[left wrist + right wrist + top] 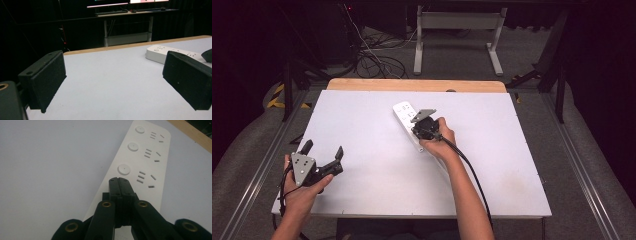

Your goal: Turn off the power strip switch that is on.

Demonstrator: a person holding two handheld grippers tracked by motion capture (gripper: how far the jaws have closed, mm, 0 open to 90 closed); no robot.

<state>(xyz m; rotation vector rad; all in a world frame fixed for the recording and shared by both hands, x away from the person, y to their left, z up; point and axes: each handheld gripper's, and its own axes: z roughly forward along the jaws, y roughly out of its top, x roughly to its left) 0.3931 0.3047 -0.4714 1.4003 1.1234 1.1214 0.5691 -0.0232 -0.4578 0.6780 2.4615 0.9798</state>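
Nearest the high camera: person's two forearms coming in from the bottom edge, one gripper in each hand.

Left gripper [323, 151] sits at the near-left corner of the white table [372, 170], held in the left hand [302, 192], grey three-cornered plate on top. Jaws spread wide, nothing between them. In the left gripper view the two black pads [47, 82] stand far apart with bare tabletop between; it hovers just above the surface, can't tell if it touches.

Right gripper [422, 125] is near table centre, right hand [439, 142] wrapped round it, black cable trailing back along the forearm. Jaws pressed fully together, holding nothing. In the right gripper view the closed tips [120, 185] sit over the near part of the white power strip [142, 165], just below its nearest round button. Contact with the strip: can't tell.

Power strip [408, 120] lies flat on the table, roughly centre, angled with its far end toward the far-left. Three round buttons visible, each with a set of socket slots beside it. Near end hidden under the right gripper and hand.

Wooden strip [417, 85] runs along the table's far edge. Beyond it: grey floor, tangle of cables [372, 57], white desk frame [459, 37].
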